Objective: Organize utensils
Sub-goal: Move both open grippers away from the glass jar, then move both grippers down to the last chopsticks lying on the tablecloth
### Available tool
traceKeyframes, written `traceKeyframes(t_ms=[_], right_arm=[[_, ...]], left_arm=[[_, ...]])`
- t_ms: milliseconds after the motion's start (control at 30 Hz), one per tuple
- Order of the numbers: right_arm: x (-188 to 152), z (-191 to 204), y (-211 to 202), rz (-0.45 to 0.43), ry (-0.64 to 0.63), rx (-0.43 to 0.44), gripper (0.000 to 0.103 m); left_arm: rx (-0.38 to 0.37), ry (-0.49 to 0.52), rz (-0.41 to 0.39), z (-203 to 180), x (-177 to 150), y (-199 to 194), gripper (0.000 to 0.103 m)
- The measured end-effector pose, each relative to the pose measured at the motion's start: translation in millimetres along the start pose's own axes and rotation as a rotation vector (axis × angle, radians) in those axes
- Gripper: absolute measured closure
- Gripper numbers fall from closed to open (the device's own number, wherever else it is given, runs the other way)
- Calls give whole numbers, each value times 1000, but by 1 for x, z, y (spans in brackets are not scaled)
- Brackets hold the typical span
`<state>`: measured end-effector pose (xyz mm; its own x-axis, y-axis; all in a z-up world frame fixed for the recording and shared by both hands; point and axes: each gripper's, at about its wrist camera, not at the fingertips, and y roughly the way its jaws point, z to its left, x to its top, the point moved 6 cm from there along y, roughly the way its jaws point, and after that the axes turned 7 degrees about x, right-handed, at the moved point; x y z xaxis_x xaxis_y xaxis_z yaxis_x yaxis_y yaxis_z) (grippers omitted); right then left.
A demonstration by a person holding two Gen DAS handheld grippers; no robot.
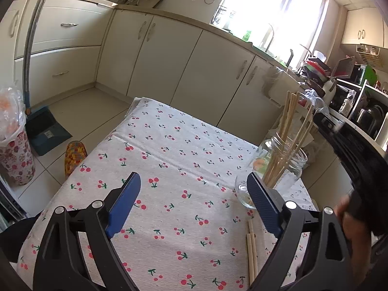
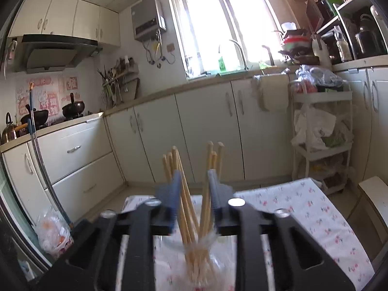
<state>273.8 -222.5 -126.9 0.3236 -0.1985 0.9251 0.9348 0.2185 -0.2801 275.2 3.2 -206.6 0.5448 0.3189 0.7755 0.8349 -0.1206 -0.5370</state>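
1. Left gripper [image 1: 194,189]: spread wide, holding nothing, poised above the cherry-print cloth [image 1: 169,145], well left of the glass jar [image 1: 278,167].
2. Loose chopsticks [image 1: 251,249]: flat on the cloth just near-side of the jar, between it and the left gripper's right finger; long axis running toward and away from the camera. Probably the next pick, closer to the left gripper.
3. Jar: standing upright, bundle of chopsticks [image 1: 291,135] fanned inside.
4. Right gripper [image 2: 194,181]: straddling the jar's chopsticks [image 2: 191,194], a gap visible beside the sticks; gripped or released, cannot tell through blur.
5. Loose pair seen only from the left wrist; finger-to-stick spacing only from the right.
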Motion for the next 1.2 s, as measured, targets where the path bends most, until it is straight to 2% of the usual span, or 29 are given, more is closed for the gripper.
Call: traceKeyframes(t_ms=[100, 133, 200, 333, 467, 600, 700, 733, 833, 967, 1067, 1200], right_arm=[[-10, 1, -18, 49, 17, 7, 73], [-15, 1, -26, 77, 29, 0, 67], [-29, -2, -39, 140, 56, -14, 62], [-70, -5, -63, 311, 95, -27, 62], [-112, 0, -68, 460, 107, -27, 62], [-132, 10, -57, 545, 70, -28, 62], [-138, 15, -39, 592, 34, -47, 63], [-141, 17, -34, 613, 29, -39, 68], [-151, 21, -20, 670, 1, -55, 71], [-152, 18, -25, 673, 8, -58, 78], [-152, 9, -35, 664, 97, 0, 79], [-146, -1, -42, 644, 150, 1, 79]], left_arm=[[12, 7, 2, -1, 0, 0, 15], [16, 11, 4, -1, 0, 0, 15], [38, 34, 14, -3, -1, 0, 15], [81, 75, 37, -4, -6, -8, 14], [109, 115, 77, -3, -13, -18, 14], [120, 121, 98, 0, -18, -32, 14], [123, 134, 101, 1, -21, -43, 14], [121, 137, 103, 3, -22, -45, 14], [122, 139, 110, 7, -23, -53, 13], [120, 135, 113, 13, -21, -61, 13], [116, 136, 118, 12, -21, -63, 12], [106, 147, 126, 6, -24, -64, 12]])
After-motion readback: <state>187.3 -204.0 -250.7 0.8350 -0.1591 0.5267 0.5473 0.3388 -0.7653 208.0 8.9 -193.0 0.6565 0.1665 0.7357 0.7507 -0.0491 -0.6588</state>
